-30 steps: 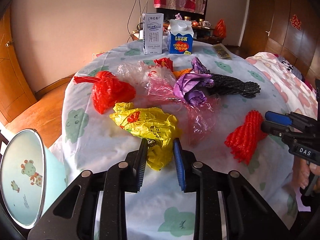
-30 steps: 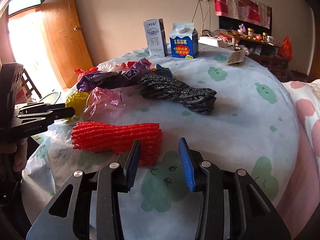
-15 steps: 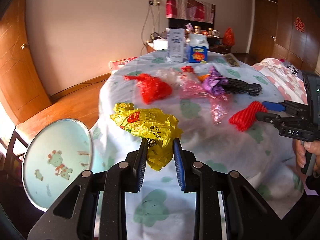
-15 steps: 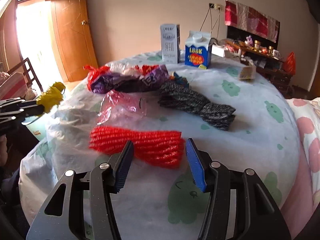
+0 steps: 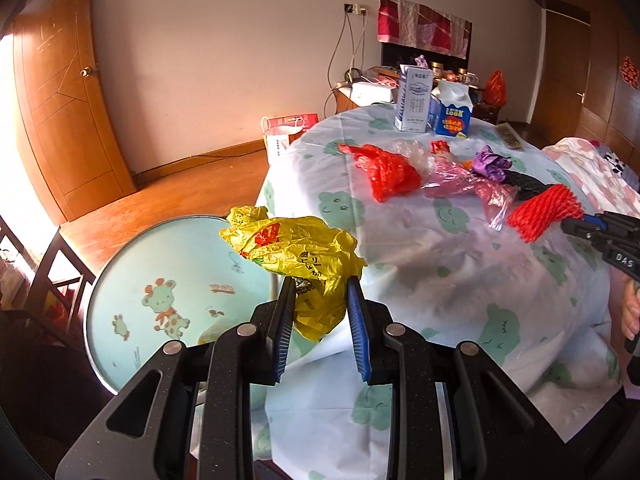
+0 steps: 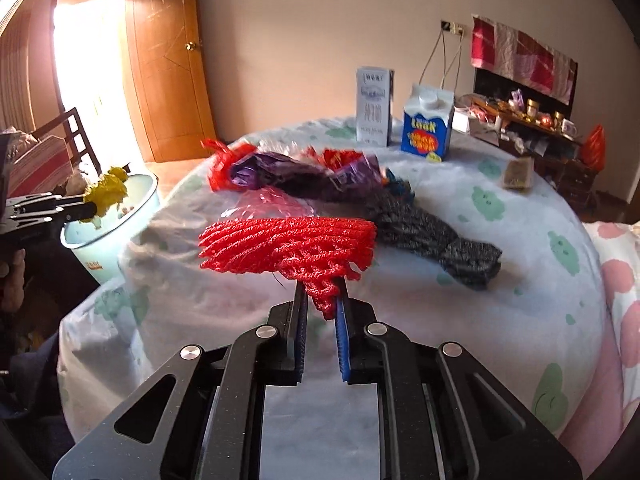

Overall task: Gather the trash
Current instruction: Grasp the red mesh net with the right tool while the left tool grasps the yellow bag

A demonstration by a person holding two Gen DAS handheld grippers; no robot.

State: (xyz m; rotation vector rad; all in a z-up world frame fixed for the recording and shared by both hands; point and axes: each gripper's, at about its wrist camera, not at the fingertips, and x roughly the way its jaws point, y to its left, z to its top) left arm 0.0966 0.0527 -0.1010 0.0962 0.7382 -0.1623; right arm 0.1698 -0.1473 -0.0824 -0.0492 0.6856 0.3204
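Both tongs are loaded as I look down them. My left tongs (image 5: 320, 304) are clamped on a crumpled yellow plastic bag (image 5: 296, 256), which bulges up above the fingertips and hangs off the bench (image 5: 460, 280), just over the rim of a pale blue bin (image 5: 160, 280) printed with a cartoon giraffe; the bin's mouth sits at about nine o'clock from the bag in the left view. My right tongs (image 6: 322, 300) have just been closing, and their jaws are pinched on the near edge of a red foam net (image 6: 288, 244), which sticks out toward ten o'clock from the fingertips and is raised a little above the cloth.

On the bench, covered in a white cloth with green cartoon faces, more trash lies past the net: a pink clear bag (image 6: 272, 204) touching it at twelve o'clock, a purple bag (image 6: 272, 170) beyond that, a red plastic bag (image 6: 220, 160) at the far left end of the heap, and a black foam net (image 6: 432, 236) trailing toward three o'clock. Two cartons stand upright side by side at the far edge, a white milk carton (image 6: 374, 106) and a blue juice carton (image 6: 426, 128). From the right view I can see the left tongs holding the yellow bag above the bin at nine o'clock
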